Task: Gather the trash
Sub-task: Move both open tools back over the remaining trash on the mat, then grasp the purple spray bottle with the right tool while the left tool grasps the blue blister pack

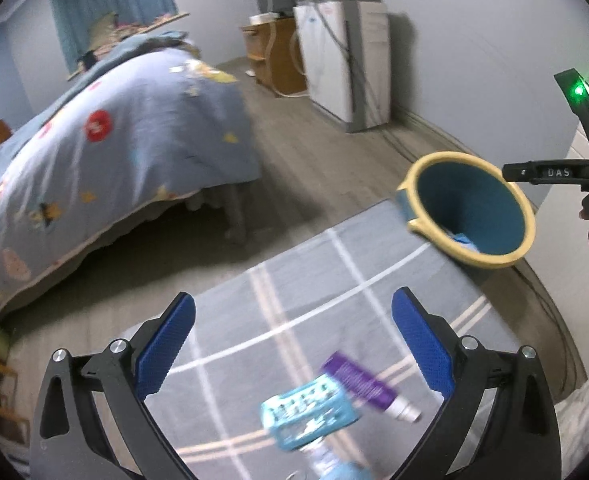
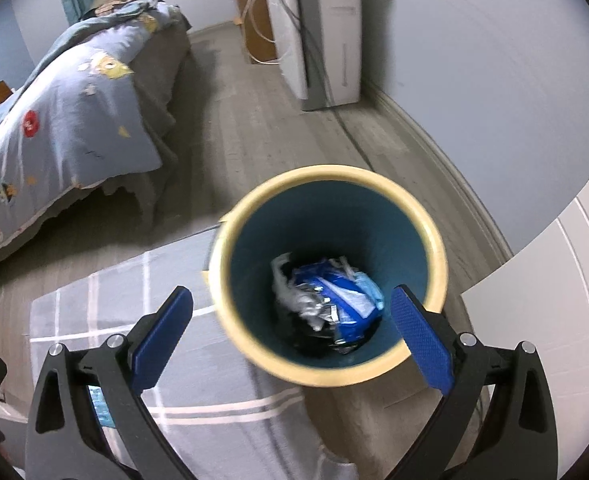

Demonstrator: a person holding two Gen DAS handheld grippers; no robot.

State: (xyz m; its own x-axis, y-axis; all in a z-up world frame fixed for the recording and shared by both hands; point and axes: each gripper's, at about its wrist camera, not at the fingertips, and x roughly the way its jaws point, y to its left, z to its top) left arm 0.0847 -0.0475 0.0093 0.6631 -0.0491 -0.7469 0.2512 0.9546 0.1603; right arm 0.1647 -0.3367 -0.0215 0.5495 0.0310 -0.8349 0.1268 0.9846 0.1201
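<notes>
The right gripper (image 2: 292, 320) hangs over the bin (image 2: 230, 236), jaws spread wide and empty; crumpled wrappers (image 2: 326, 300) lie at the bottom. The left gripper (image 1: 292, 344), equally wide and empty, points down at the grey rug (image 1: 294, 280), where a teal packet (image 1: 308, 416) and what appears to be a purple tube (image 1: 358, 380) lie near, left of the bin, awaiting pickup.
</notes>
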